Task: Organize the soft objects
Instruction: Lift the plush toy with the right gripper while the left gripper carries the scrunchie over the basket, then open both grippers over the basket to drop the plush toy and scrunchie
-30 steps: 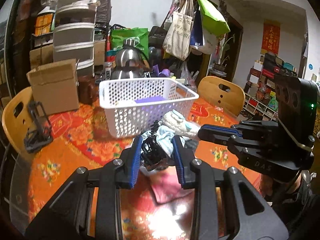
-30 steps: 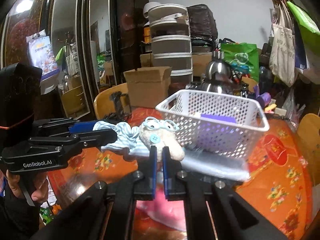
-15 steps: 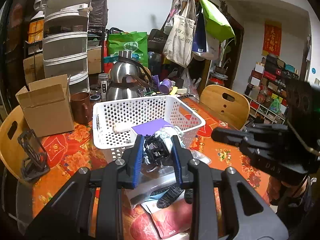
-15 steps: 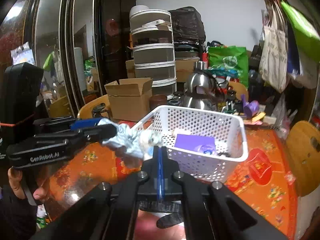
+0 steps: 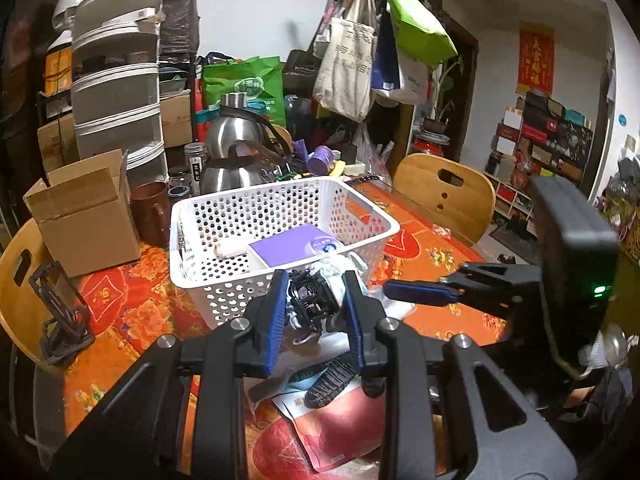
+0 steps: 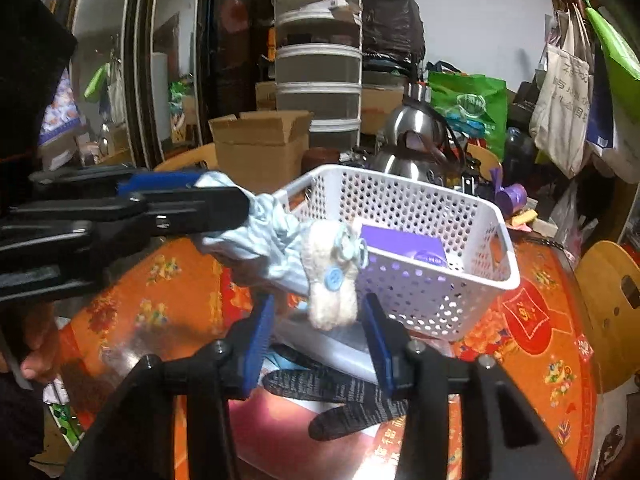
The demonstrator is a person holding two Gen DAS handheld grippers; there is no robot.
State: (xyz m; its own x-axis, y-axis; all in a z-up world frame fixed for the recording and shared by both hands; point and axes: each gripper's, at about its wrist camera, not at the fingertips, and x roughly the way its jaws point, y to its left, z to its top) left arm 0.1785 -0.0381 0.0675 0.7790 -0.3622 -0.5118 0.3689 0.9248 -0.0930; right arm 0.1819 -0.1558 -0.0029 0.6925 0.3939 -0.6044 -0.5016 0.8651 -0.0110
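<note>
Cluttered home dining room: floral-clothed table (image 5: 132, 320), wooden chairs (image 5: 444, 196), kettle (image 5: 236, 152), hanging tote bags (image 5: 348, 72).

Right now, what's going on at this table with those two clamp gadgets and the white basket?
A person is tidying soft things into the white basket. The left gripper is clamped on a bundle of pale blue cloth with a fuzzy cream piece and blue button hanging off it, held up beside the basket. The right gripper has just been opening; its jaws now stand apart around the cream piece without pressing it. A dark sock lies on the table below.
</note>
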